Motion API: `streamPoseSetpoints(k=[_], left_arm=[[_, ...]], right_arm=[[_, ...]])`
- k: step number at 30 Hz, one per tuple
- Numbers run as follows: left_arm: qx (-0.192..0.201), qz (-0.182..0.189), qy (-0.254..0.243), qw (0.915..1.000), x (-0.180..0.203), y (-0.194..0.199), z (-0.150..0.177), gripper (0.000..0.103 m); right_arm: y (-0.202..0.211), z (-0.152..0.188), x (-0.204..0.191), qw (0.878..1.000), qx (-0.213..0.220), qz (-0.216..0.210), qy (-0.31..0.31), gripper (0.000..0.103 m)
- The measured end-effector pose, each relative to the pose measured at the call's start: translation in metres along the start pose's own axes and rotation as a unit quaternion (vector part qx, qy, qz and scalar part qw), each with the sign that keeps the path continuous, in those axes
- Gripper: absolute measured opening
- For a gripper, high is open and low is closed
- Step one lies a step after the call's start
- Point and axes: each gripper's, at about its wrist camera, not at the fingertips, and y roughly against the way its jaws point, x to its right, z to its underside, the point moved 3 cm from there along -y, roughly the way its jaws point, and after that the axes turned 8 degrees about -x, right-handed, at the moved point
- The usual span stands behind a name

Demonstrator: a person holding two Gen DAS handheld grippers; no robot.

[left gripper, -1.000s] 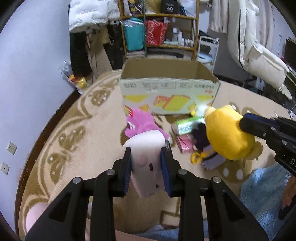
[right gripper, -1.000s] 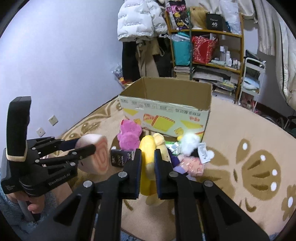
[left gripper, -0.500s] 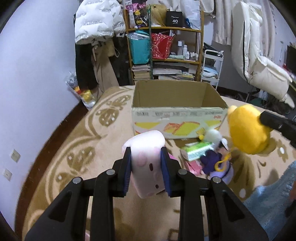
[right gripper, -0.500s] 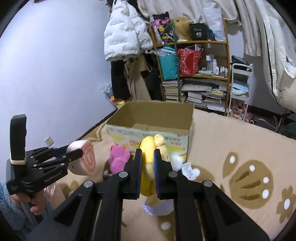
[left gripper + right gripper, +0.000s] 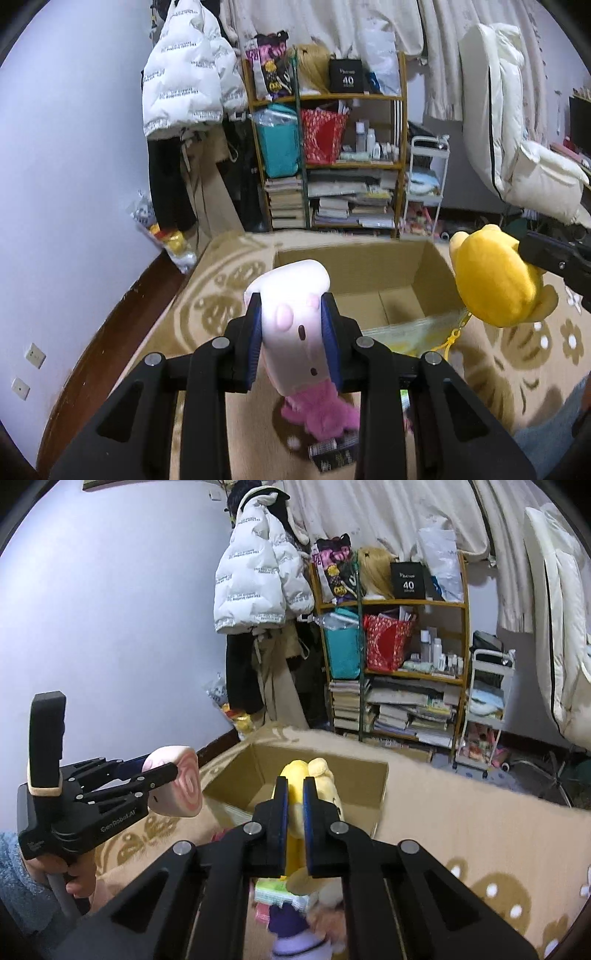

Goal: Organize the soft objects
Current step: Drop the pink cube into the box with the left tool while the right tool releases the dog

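My left gripper (image 5: 291, 325) is shut on a pale pink roll-shaped plush (image 5: 291, 295), held above the near edge of an open cardboard box (image 5: 391, 266). From the right wrist view that same roll plush (image 5: 177, 786) shows its swirl end at the left. My right gripper (image 5: 295, 805) is shut on a yellow plush (image 5: 308, 775), lifted over the cardboard box (image 5: 332, 768); the yellow plush (image 5: 495, 284) hangs at the right in the left wrist view. A magenta plush (image 5: 321, 413) lies on the rug below.
A patterned beige rug (image 5: 221, 295) covers the floor. Behind the box stand a cluttered shelf (image 5: 332, 166), a white cart (image 5: 424, 184) and hanging coats (image 5: 184, 92). Small toys and a green packet (image 5: 280, 897) lie near the box. A person's hand (image 5: 77, 878) grips the left tool.
Both grippers have risen and moved toward the box with their plush toys still gripped. The box now appears lower and its inside is visible.
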Motion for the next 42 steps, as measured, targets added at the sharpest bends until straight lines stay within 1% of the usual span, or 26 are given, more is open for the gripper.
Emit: streamPoseSetpoints(k=[5,8,12,17,19,20,21,22,23,24,26,28,30,32,33,34,35,36,37,38,39,40,41,42], left_arm=[[0.016,0.000,-0.001,0.9999,0.004,-0.015,-0.030,0.029],[0.011,0.010,-0.003,0.9999,0.012,-0.033,-0.038,0.030],[-0.014,0.029,0.000,0.9995,0.023,-0.064,-0.038,0.030],[-0.055,0.025,-0.018,0.9980,0.036,-0.093,-0.025,0.032],[-0.064,0.019,-0.022,0.9975,0.038,-0.098,-0.019,0.033],[-0.068,0.012,-0.023,0.9973,0.039,-0.100,-0.017,0.037],[-0.072,0.007,-0.024,0.9971,0.040,-0.103,-0.015,0.038],[-0.078,0.004,-0.024,0.9967,0.040,-0.105,-0.013,0.047],[-0.081,-0.003,-0.021,0.9965,0.040,-0.106,-0.012,0.062],[-0.077,-0.011,-0.019,0.9968,0.038,-0.105,-0.012,0.066],[-0.060,-0.024,-0.016,0.9978,0.035,-0.098,-0.013,0.073],[-0.058,-0.023,-0.012,0.9980,0.032,-0.093,-0.015,0.079],[-0.056,-0.022,-0.009,0.9981,0.028,-0.087,-0.015,0.082],[-0.052,-0.032,-0.011,0.9981,0.024,-0.080,-0.015,0.087],[-0.050,-0.035,-0.011,0.9981,0.022,-0.077,-0.016,0.089],[-0.047,-0.037,-0.010,0.9981,0.020,-0.074,-0.017,0.093],[-0.045,-0.040,-0.006,0.9982,0.018,-0.068,-0.017,0.095],[-0.043,-0.043,-0.003,0.9981,0.015,-0.064,-0.017,0.097],[-0.043,-0.045,0.001,0.9981,0.012,-0.060,-0.017,0.098],[-0.043,-0.046,0.004,0.9980,0.009,-0.054,-0.016,0.098],[-0.043,-0.046,0.007,0.9980,0.007,-0.050,-0.016,0.098],[-0.042,-0.044,0.010,0.9981,0.004,-0.044,-0.015,0.098],[-0.042,-0.042,0.013,0.9981,0.002,-0.039,-0.014,0.099],[-0.042,-0.040,0.016,0.9982,0.001,-0.035,-0.014,0.099]], right_arm=[[-0.019,-0.031,0.008,1.000,0.013,0.009,0.005,0.008],[-0.036,-0.038,0.015,1.000,0.011,0.012,0.004,0.008],[-0.063,-0.034,0.022,1.000,-0.010,0.014,0.001,0.008],[-0.090,-0.017,0.029,0.999,-0.049,0.005,-0.008,0.008],[-0.097,-0.009,0.031,0.998,-0.061,0.001,-0.012,0.008],[-0.100,-0.004,0.032,0.997,-0.070,-0.004,-0.014,0.009],[-0.103,-0.002,0.033,0.997,-0.076,-0.006,-0.014,0.009],[-0.105,0.000,0.034,0.997,-0.079,-0.009,-0.016,0.009],[-0.106,0.002,0.035,0.997,-0.081,-0.014,-0.018,0.009],[-0.106,0.002,0.035,0.996,-0.081,-0.014,-0.019,0.009],[-0.107,0.001,0.038,0.996,-0.082,-0.015,-0.024,0.009],[-0.107,0.000,0.040,0.996,-0.083,-0.013,-0.027,0.012],[-0.105,-0.001,0.040,0.996,-0.086,-0.010,-0.029,0.013],[-0.102,-0.003,0.041,0.996,-0.084,-0.008,-0.033,0.015],[-0.100,-0.003,0.041,0.996,-0.086,-0.006,-0.035,0.019],[-0.098,-0.003,0.041,0.995,-0.090,-0.001,-0.037,0.032],[-0.096,-0.004,0.040,0.995,-0.091,0.001,-0.038,0.041],[-0.093,-0.004,0.039,0.995,-0.091,0.003,-0.038,0.058],[-0.087,-0.004,0.038,0.995,-0.088,0.006,-0.038,0.067],[-0.082,-0.004,0.036,0.996,-0.086,0.006,-0.038,0.069],[-0.077,-0.005,0.034,0.996,-0.085,0.006,-0.036,0.074],[-0.071,-0.006,0.031,0.996,-0.084,0.009,-0.032,0.082],[-0.067,-0.007,0.028,0.996,-0.083,0.015,-0.030,0.087],[-0.062,-0.009,0.026,0.996,-0.081,0.022,-0.027,0.096]])
